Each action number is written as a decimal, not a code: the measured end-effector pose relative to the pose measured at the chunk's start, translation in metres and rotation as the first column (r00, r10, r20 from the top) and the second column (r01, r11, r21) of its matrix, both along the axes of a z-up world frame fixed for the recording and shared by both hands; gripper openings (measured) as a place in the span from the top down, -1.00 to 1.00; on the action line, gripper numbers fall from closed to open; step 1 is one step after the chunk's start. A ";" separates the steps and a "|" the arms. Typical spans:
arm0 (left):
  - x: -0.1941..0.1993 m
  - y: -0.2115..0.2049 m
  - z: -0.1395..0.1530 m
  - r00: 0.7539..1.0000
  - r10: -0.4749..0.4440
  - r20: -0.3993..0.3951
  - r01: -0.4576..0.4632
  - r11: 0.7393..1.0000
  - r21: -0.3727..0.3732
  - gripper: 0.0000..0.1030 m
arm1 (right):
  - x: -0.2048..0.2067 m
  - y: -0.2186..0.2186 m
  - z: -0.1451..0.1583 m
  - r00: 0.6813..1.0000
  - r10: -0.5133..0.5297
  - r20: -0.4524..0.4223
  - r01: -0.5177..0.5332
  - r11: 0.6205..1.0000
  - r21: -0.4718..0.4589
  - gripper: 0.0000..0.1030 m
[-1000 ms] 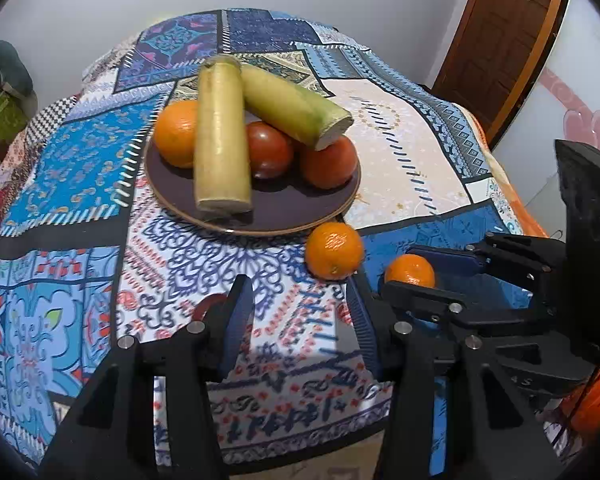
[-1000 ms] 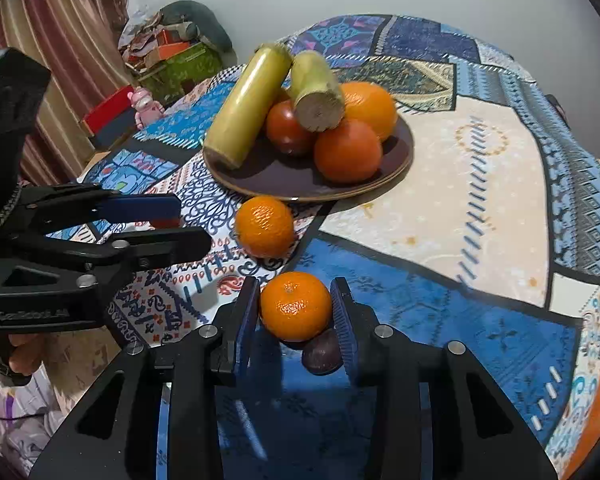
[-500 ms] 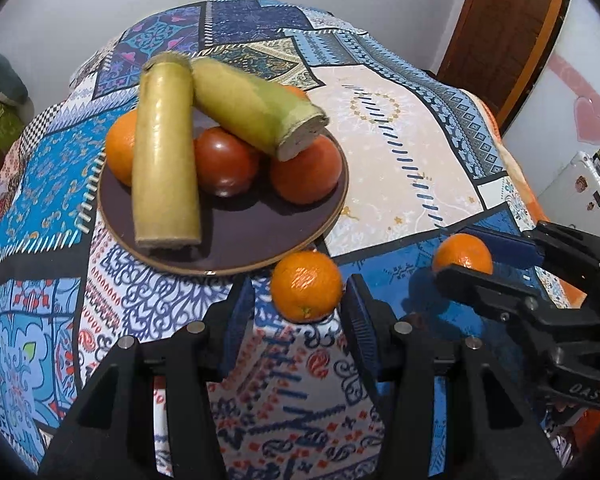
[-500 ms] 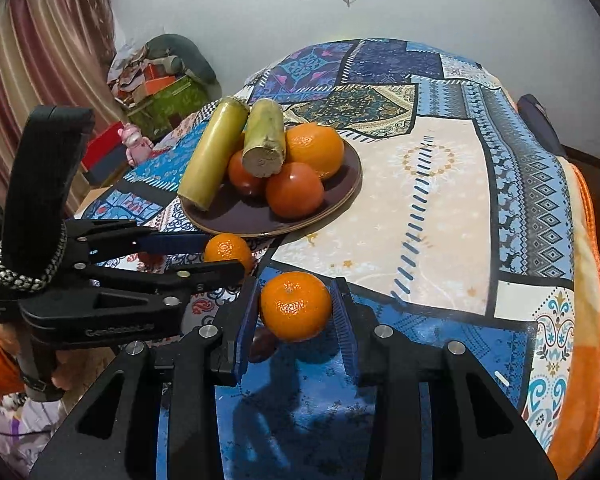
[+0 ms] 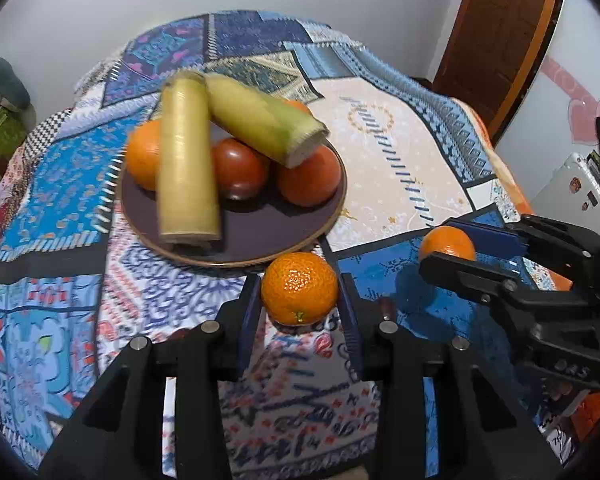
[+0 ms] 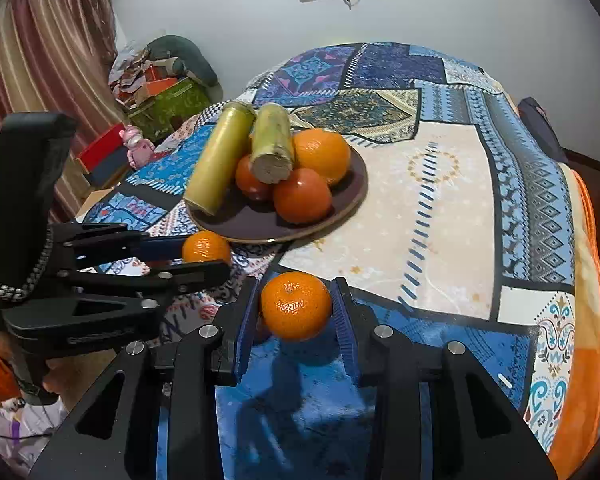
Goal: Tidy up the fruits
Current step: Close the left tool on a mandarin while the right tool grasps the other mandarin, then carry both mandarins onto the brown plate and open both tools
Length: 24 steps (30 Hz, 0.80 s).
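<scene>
Fingers of the left gripper (image 5: pixel 299 300), empty a second ago, are now closing around the mandarin (image 5: pixel 299 288) just beside the plate (image 5: pixel 260 240), while the right gripper (image 6: pixel 296 312) stays clenched on its own mandarin (image 6: pixel 296 305), so both await plating.

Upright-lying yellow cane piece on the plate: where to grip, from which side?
Grip the yellow cane piece across its width near the middle, coming from above. It is a straight cylinder lying lengthwise on the plate, leaning on the orange and tomato. Its near cut end overhangs nothing, so an end-on grab looks poor.
</scene>
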<state>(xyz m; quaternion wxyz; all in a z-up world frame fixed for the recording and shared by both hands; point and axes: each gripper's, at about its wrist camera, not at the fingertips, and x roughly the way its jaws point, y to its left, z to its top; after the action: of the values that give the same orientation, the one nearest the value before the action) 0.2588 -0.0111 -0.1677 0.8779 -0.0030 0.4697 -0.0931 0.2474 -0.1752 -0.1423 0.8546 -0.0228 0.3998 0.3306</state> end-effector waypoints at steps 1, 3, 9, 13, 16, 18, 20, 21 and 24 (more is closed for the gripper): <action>-0.003 0.005 0.004 1.000 0.006 0.006 -0.006 1.000 -0.002 0.26 | 0.000 0.003 0.001 1.000 0.002 0.003 -0.002 1.000 0.001 0.35; -0.008 0.013 0.012 1.000 0.017 0.023 -0.016 1.000 -0.009 0.26 | 0.000 0.007 0.004 1.000 -0.001 0.009 0.001 1.000 0.003 0.35; -0.015 0.042 0.033 0.996 0.060 0.067 -0.059 0.998 -0.022 0.26 | 0.004 0.024 0.009 1.000 0.009 0.026 -0.009 1.000 0.002 0.35; -0.010 0.059 0.037 0.994 0.082 0.077 -0.081 0.996 -0.021 0.26 | 0.008 0.040 0.009 0.999 0.025 0.031 -0.025 1.000 -0.010 0.35; 0.000 0.068 0.036 0.992 0.102 0.070 -0.100 0.995 -0.025 0.26 | 0.014 0.051 0.006 0.999 0.038 0.030 -0.037 0.999 -0.018 0.35; 0.006 0.073 0.036 0.991 0.110 0.074 -0.109 0.994 -0.012 0.26 | 0.018 0.058 0.003 0.999 0.047 0.028 -0.046 0.999 -0.025 0.35; 0.012 0.076 0.035 0.991 0.111 0.074 -0.111 0.994 -0.003 0.27 | 0.022 0.064 0.001 0.998 0.059 0.027 -0.058 0.998 -0.036 0.35; 0.015 0.079 0.035 0.990 0.114 0.078 -0.115 0.993 -0.001 0.27 | 0.024 0.068 0.000 0.998 0.063 0.026 -0.062 0.997 -0.041 0.35; 0.023 0.085 0.032 0.989 0.128 0.078 -0.128 0.992 0.001 0.26 | 0.028 0.073 -0.001 0.997 0.068 0.022 -0.067 0.997 -0.049 0.35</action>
<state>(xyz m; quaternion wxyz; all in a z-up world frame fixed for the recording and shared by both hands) 0.2821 0.0741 -0.1355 0.8996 -0.0270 0.4344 -0.0351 0.2757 -0.1021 -0.1430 0.8468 -0.0609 0.3966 0.3491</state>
